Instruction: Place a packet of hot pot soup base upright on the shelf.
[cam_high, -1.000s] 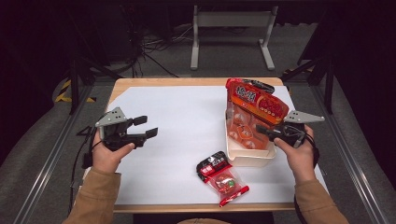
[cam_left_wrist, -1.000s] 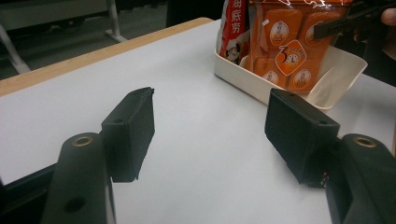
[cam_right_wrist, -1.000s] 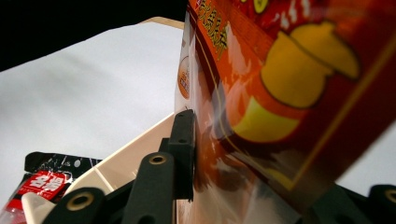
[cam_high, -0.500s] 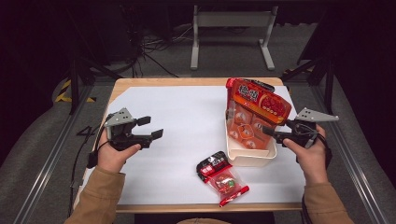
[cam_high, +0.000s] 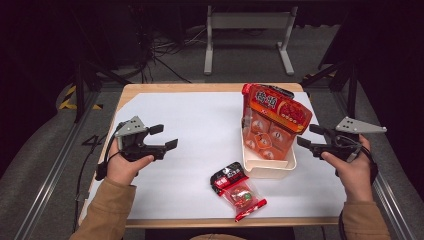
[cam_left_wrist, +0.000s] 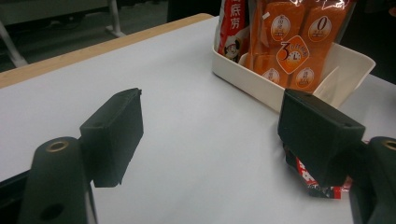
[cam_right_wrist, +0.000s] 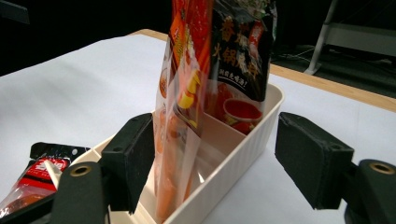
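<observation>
Both the left gripper (cam_high: 159, 138) and right gripper (cam_high: 309, 136) hover gaping wide, holding nothing. Orange snack bag (cam_high: 272, 117) stands propped in a white bin (cam_high: 267, 168); small red packet (cam_high: 237, 190) lies loose nearby.

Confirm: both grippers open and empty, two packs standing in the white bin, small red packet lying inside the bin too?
Not quite. The small red packet lies on the table in front of the bin, not inside it; the high view shows this. The rest holds: left gripper and right gripper are open and empty, and two packs stand in the bin.
</observation>
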